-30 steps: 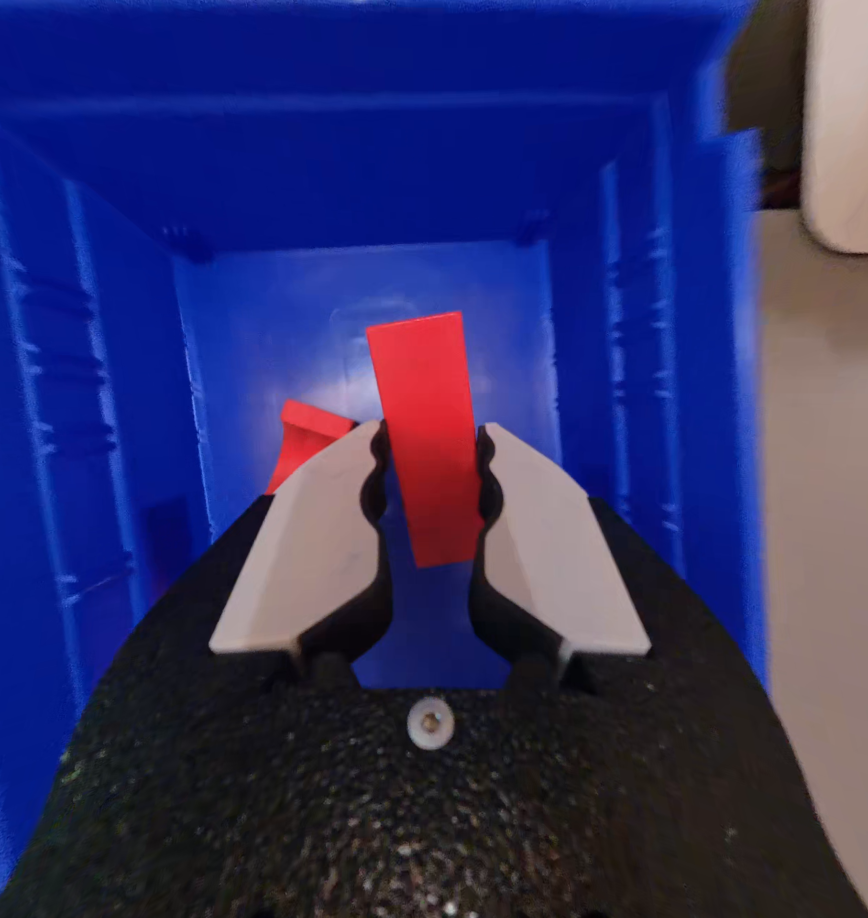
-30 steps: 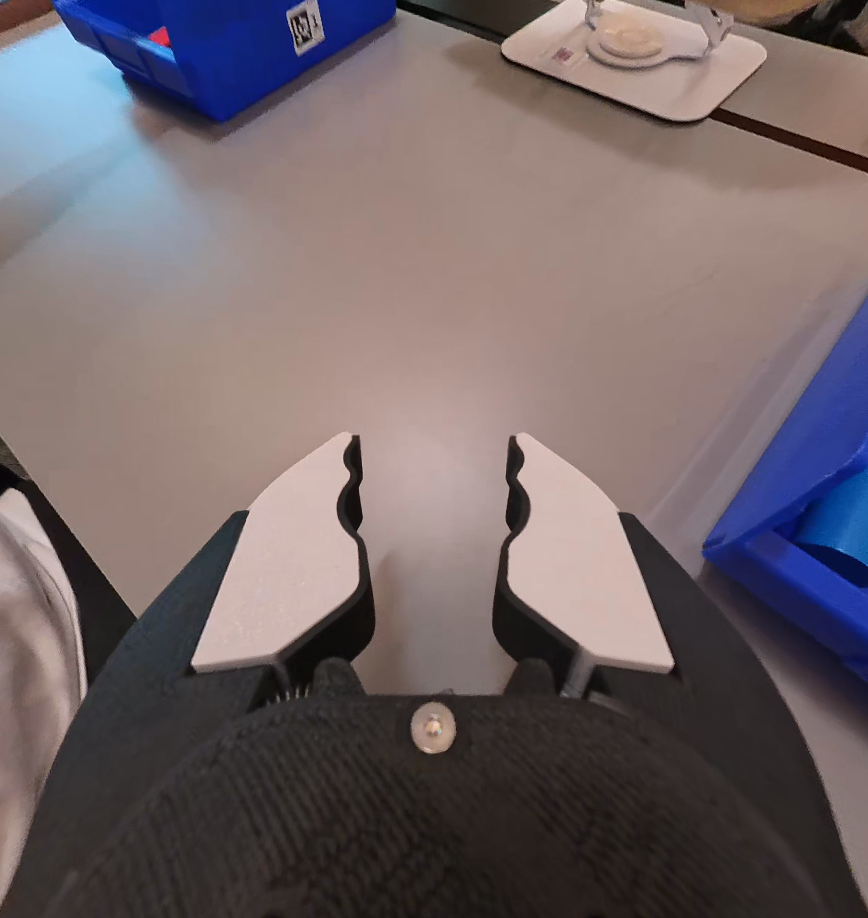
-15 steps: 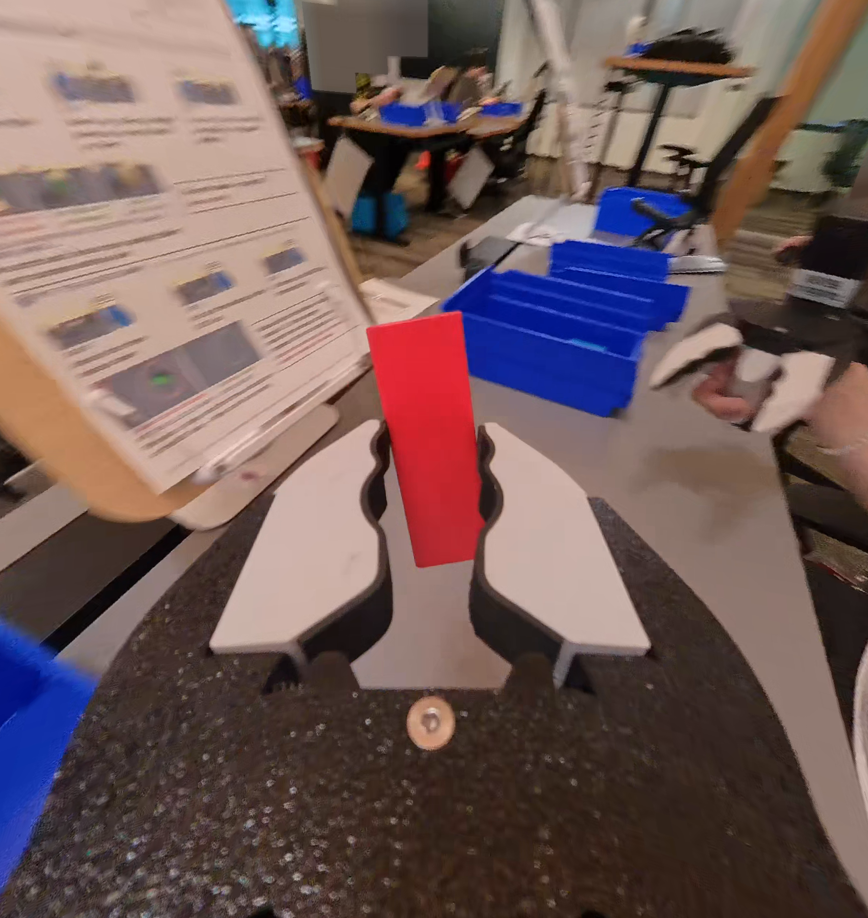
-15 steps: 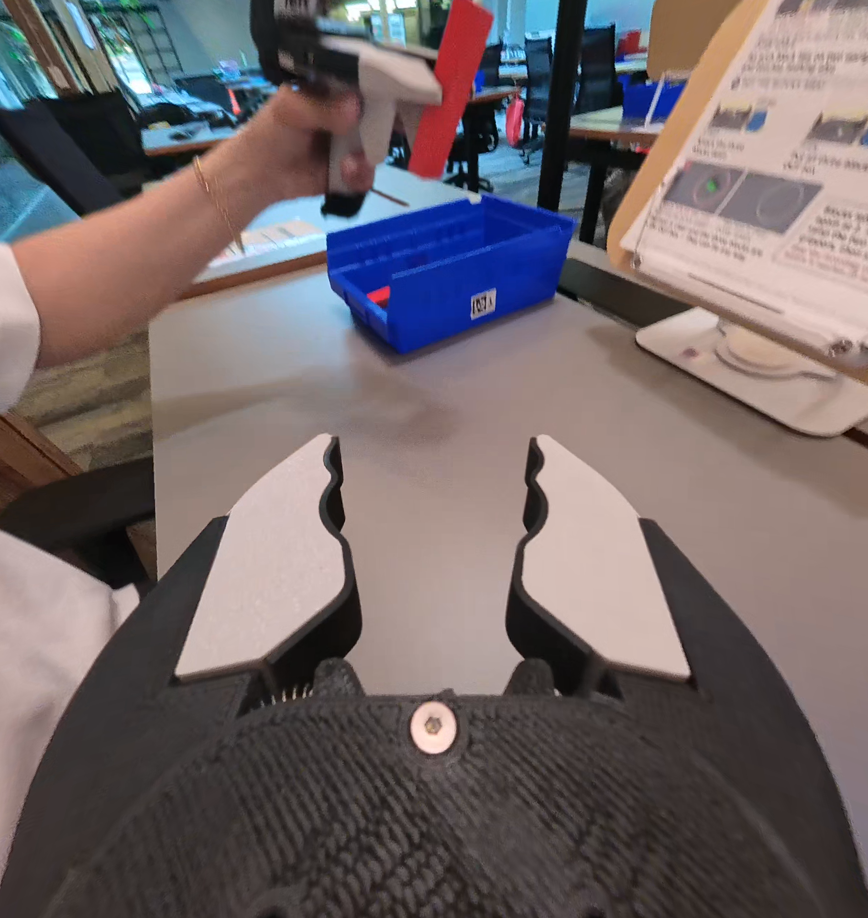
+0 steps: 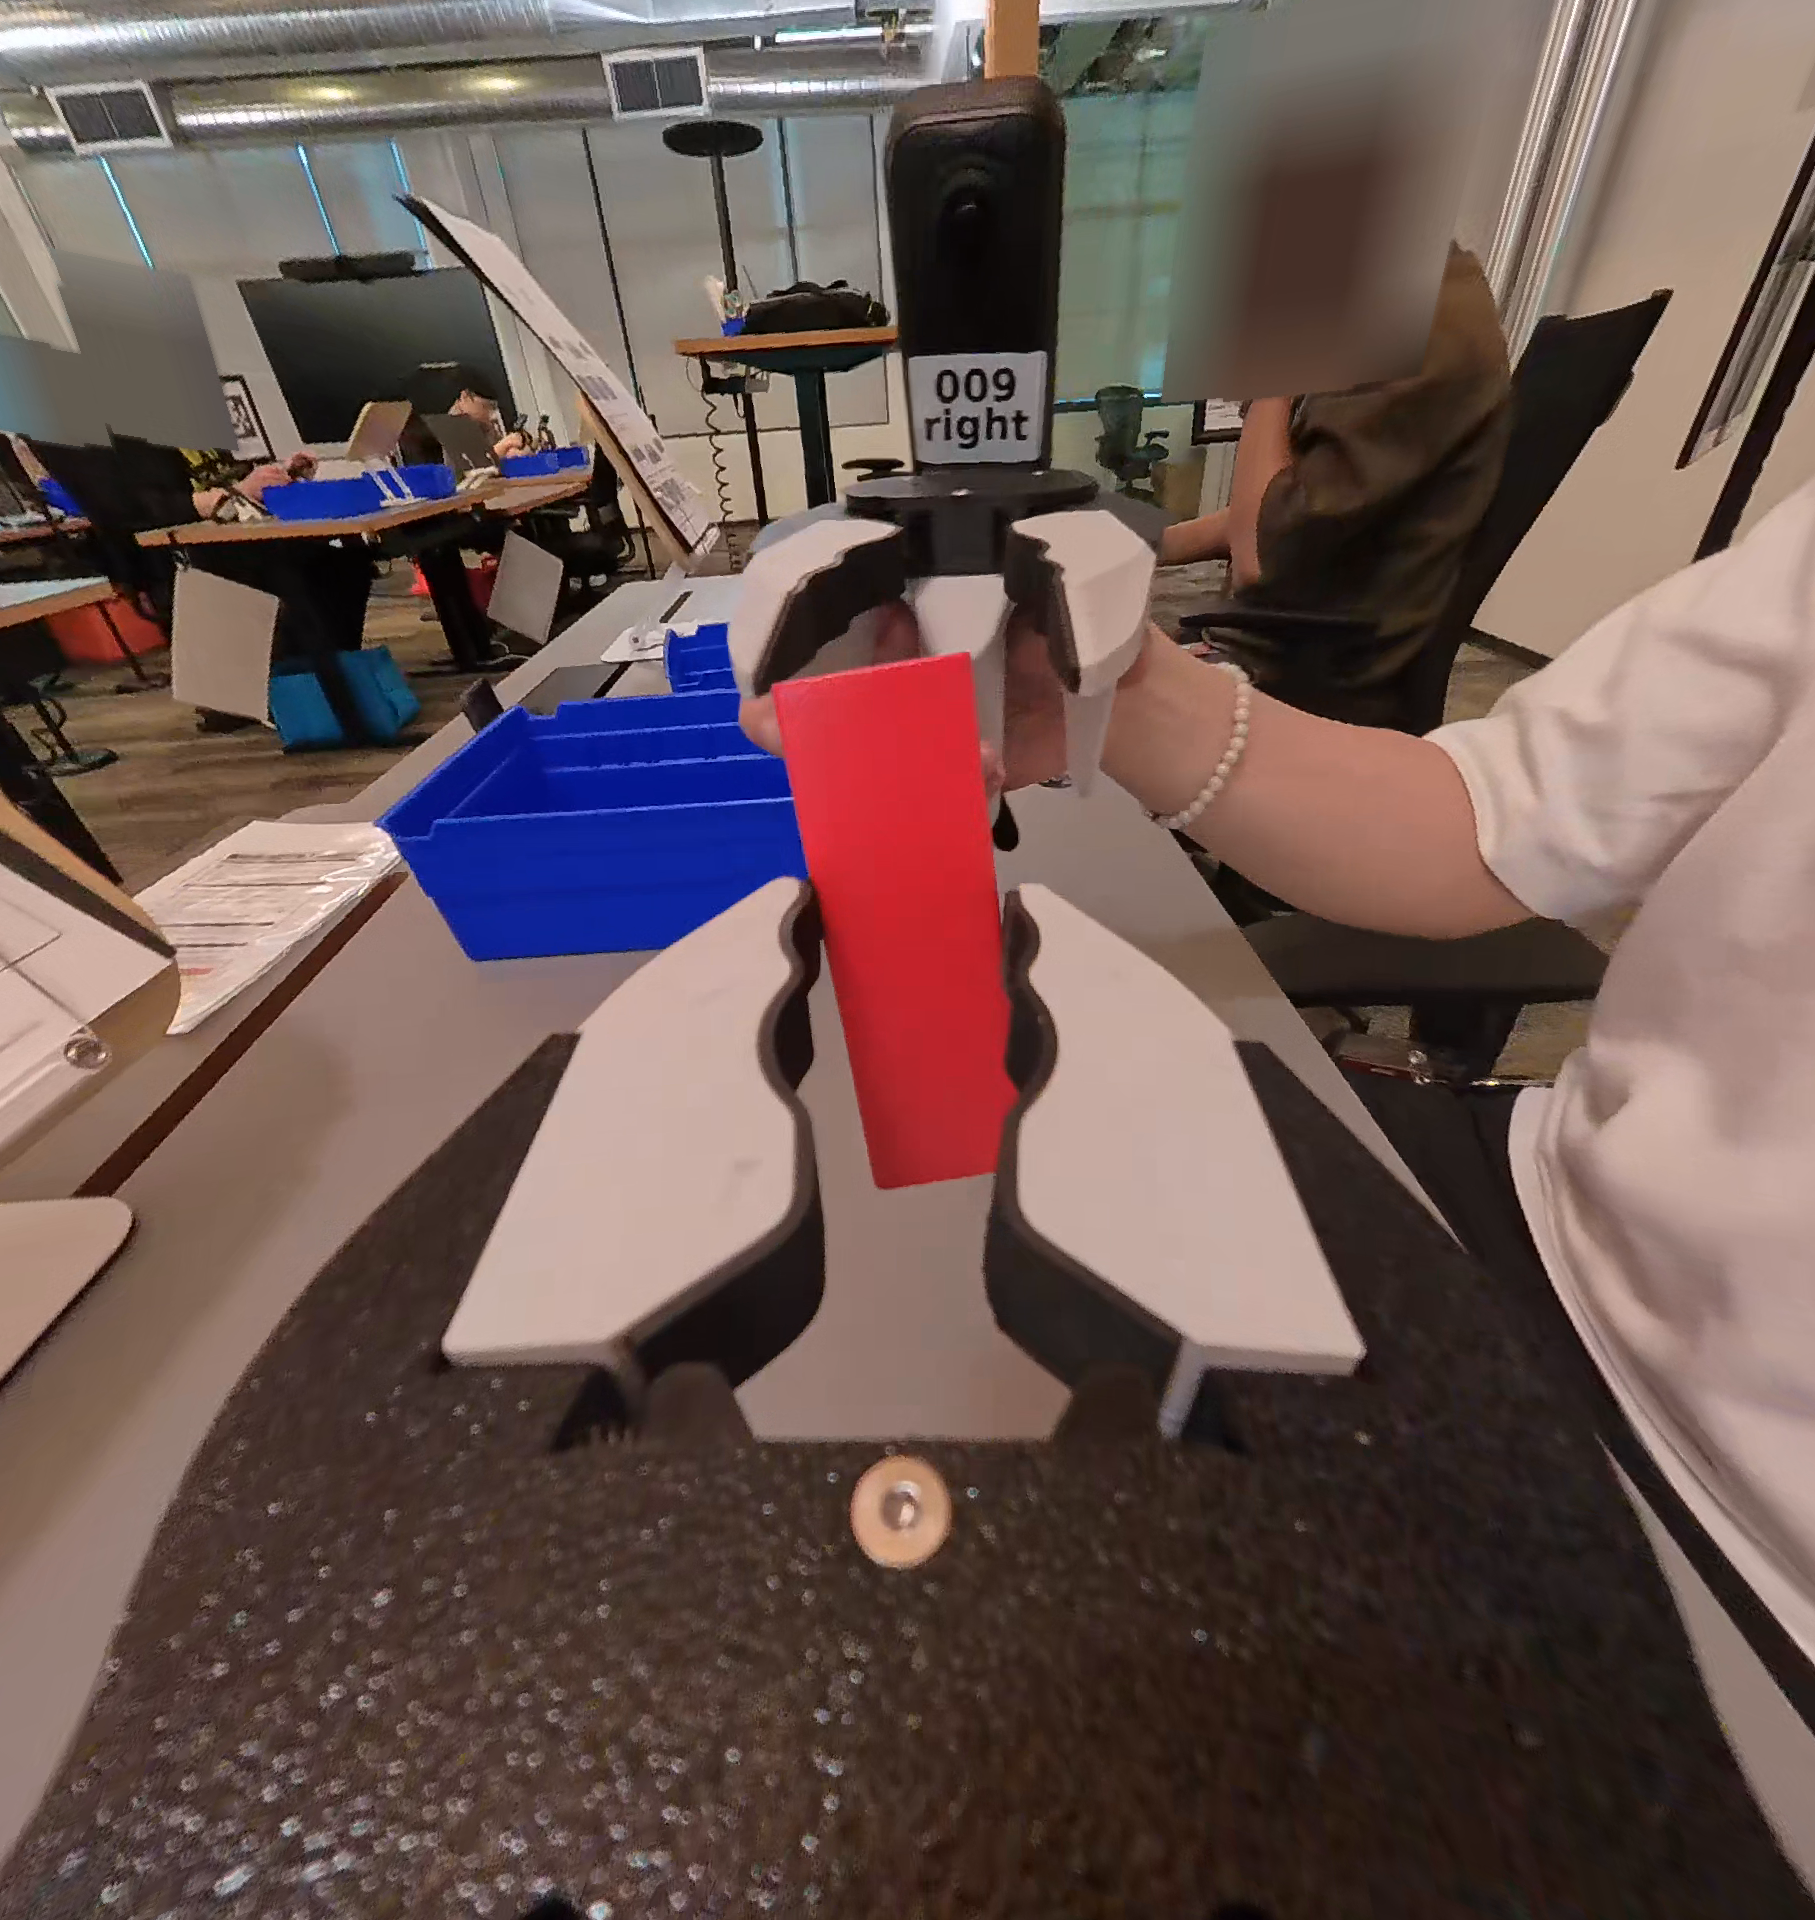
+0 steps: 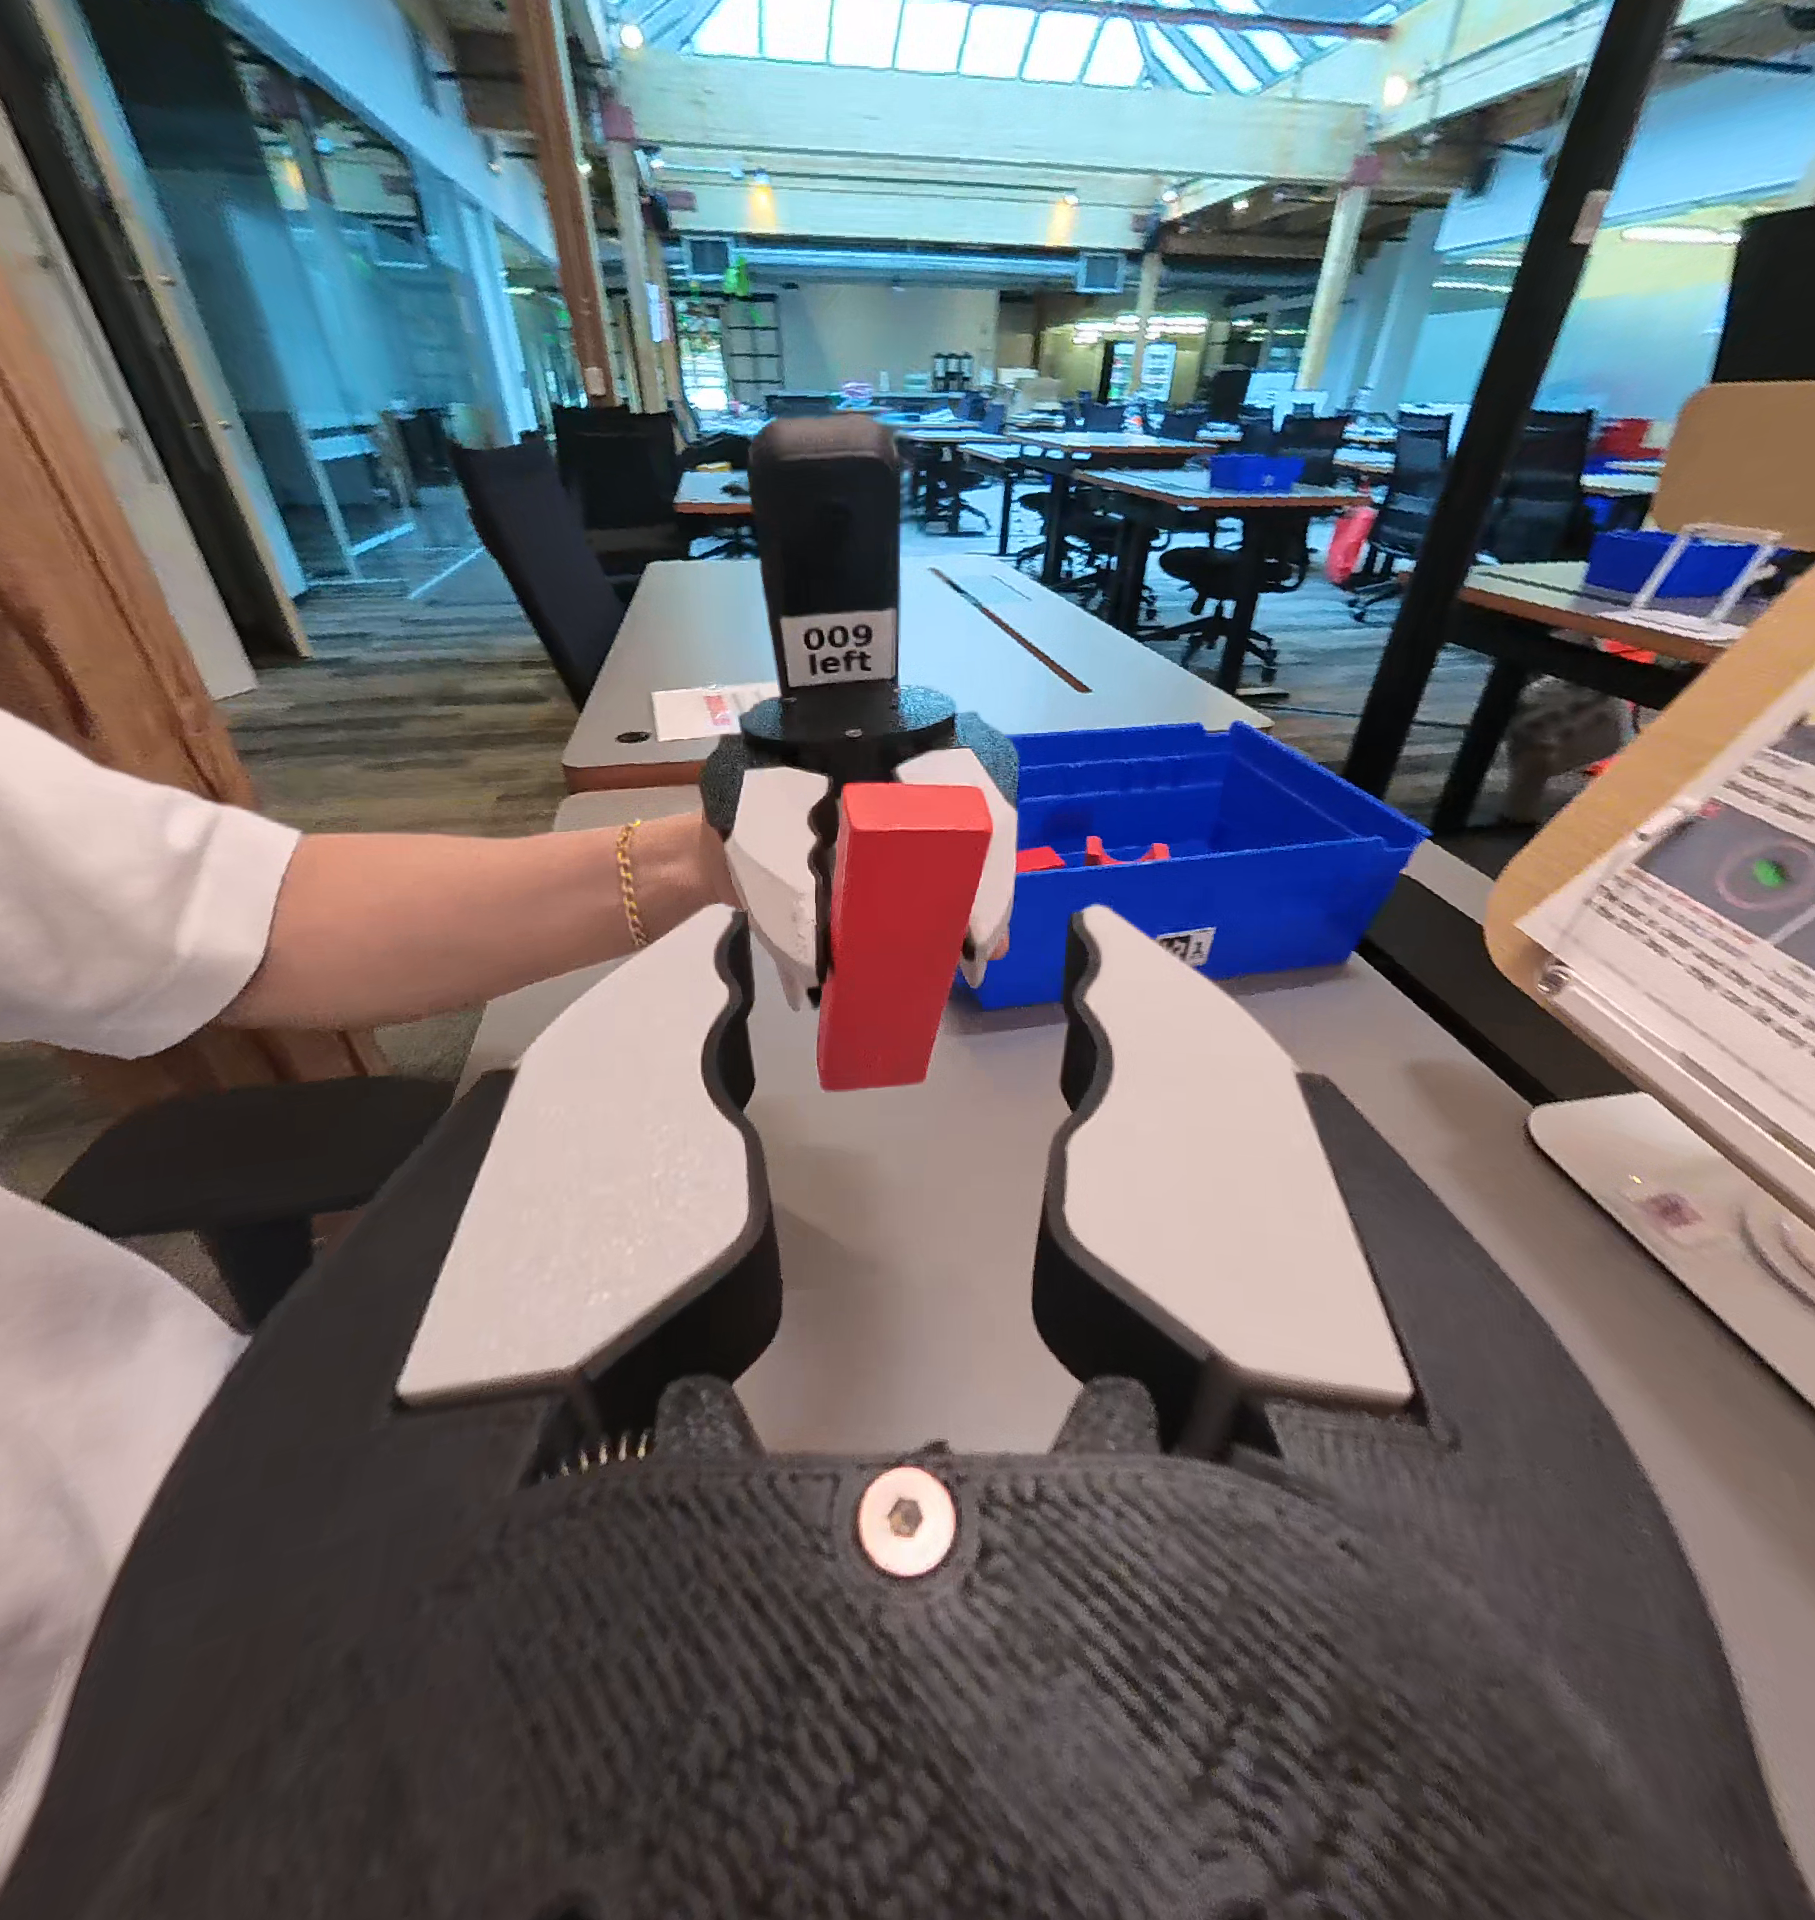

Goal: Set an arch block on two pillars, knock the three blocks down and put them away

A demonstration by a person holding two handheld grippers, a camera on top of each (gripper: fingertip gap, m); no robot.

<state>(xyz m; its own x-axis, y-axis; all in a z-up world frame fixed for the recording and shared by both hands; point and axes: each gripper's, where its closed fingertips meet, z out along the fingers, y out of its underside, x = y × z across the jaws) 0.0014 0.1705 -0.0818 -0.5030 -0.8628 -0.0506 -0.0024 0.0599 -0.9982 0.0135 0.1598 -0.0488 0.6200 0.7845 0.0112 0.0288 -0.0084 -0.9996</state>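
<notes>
Since 1 second ago, the left gripper (image 5: pixel 905 925) has lifted a red block (image 5: pixel 898 914) out of a blue bin and swung round to face the right gripper (image 6: pixel 908 971), which has turned from the bare table to meet it. The block is a flat, straight-edged bar with square corners and a smooth matte face, probably painted wood or plastic; it looks stiff, light and not fragile, though the smooth sides could slip. The left gripper is clenched on its 2 long narrow edges near the lower half, so the upper end stands free, tilted slightly, and that free end seems the natural place for another grip. It is held in the air above the grey table (image 6: pixel 882 1143), well clear of the surface. The right gripper is spread wide and holds nothing; in its own view the block's free end hangs just ahead of its 2 pale fingers (image 6: pixel 591 1174), not between them. Both grippers have grey flat fingers with wavy black inner pads and rough black bodies. Behind the left gripper sits a blue bin (image 6: pixel 1298 831) with more red pieces (image 6: pixel 1090 857) inside. A second blue bin (image 5: pixel 591 831) lies near the right gripper, and a sloped board with printed sheets (image 6: pixel 1713 914) stands at the table's far edge.
</notes>
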